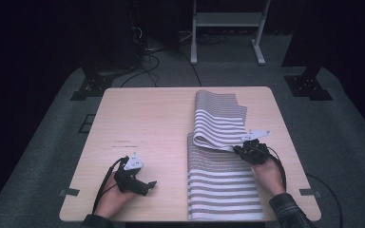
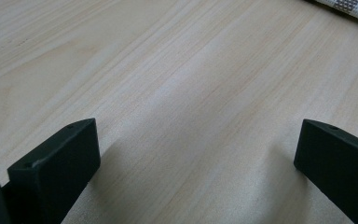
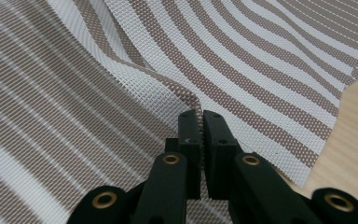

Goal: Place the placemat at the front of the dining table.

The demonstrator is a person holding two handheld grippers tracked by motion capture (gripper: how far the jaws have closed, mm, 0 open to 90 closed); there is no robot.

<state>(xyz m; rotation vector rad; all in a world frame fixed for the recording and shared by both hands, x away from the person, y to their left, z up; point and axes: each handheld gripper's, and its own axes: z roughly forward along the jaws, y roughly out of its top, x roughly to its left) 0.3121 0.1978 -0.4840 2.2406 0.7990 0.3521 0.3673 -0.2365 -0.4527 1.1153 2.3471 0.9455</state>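
Jaws of right gripper (image 3: 201, 116) clenched on mat (image 1: 221, 183) edge, fold pinched and lifted toward mat middle. Mat striped, lying on right half of surface (image 1: 142, 118), far part doubled over. Left gripper (image 1: 140, 185) left of mat, jaws released, nothing between.

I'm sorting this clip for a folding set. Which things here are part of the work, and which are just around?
In the work:
- striped mat, partly folded over
- right gripper, shut on the striped mat's edge
- table under it

Just around:
- left gripper, open, resting on bare wood
- white stand on the floor behind
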